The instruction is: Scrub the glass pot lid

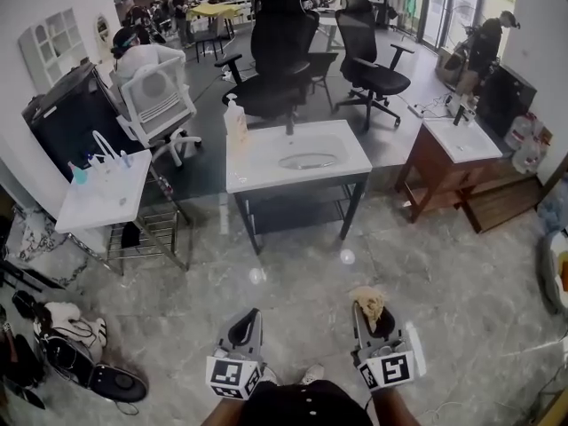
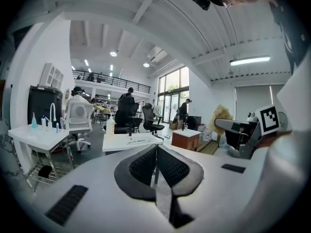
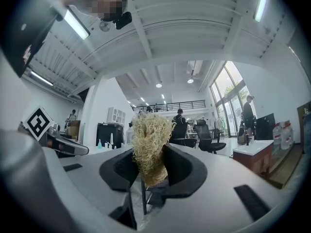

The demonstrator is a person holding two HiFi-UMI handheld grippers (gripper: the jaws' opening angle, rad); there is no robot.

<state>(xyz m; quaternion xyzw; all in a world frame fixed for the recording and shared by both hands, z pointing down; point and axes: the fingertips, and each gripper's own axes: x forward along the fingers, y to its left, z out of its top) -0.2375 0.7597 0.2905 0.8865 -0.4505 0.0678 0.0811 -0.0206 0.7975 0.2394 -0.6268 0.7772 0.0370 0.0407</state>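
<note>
Both grippers are low in the head view, over the marble floor and well short of the white sink table [image 1: 257, 174]. In its basin lies an oval that looks like the glass pot lid [image 1: 308, 161]. My left gripper [image 1: 250, 316] [image 2: 155, 153] is shut, with nothing between its pads. My right gripper [image 1: 369, 311] [image 3: 147, 155] is shut on a tan fibrous scrubber [image 1: 368, 299] [image 3: 150, 139], which sticks up past the fingertips. A soap bottle [image 1: 235, 124] [image 2: 111, 125] stands at the table's left corner.
Black office chairs [image 1: 284, 51] stand behind the sink table. A white table over a wire rack [image 1: 99, 193] is at the left, and a wooden sink cabinet [image 1: 448, 162] at the right. Shoes [image 1: 84, 362] lie on the floor at lower left. People stand at the back.
</note>
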